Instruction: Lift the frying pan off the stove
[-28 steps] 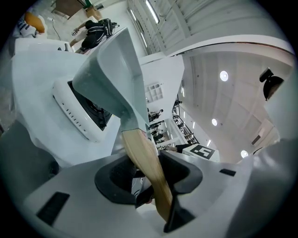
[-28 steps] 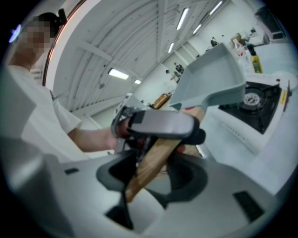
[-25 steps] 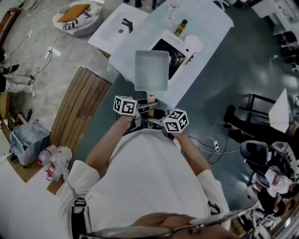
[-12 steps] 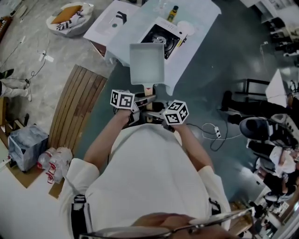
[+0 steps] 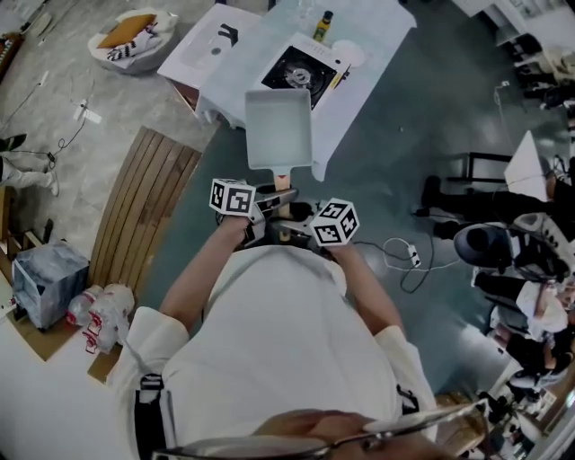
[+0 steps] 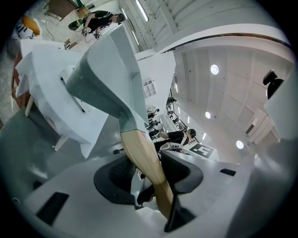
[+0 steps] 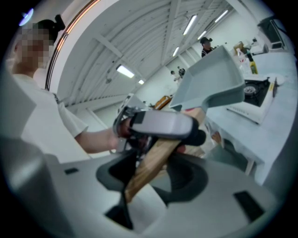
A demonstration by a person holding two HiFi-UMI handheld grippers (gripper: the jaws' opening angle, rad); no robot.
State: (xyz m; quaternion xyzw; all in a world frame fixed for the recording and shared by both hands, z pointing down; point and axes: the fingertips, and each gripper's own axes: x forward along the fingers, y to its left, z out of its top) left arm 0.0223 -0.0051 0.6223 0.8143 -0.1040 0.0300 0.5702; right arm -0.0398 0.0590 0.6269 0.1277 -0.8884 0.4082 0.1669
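Holding the square frying pan (image 5: 279, 128) up in the air, clear of the portable gas stove (image 5: 299, 70), so the lift itself looks basically done to me. The pan hangs roughly level by the near edge of the counter (image 5: 382, 31), well off the burner. Both sets of fingers are clamped on its wooden handle (image 5: 284, 180). The left gripper (image 6: 150, 173) pinches it nearer the pan, and the right gripper (image 7: 150, 168) has the butt end just behind. The stove top is bare, with a bottle (image 5: 322, 24) standing beside it. Next move, I'd guess, is just steady hands: keep it flat, don't let the handle twist in the grip, and pick somewhere to set it down.
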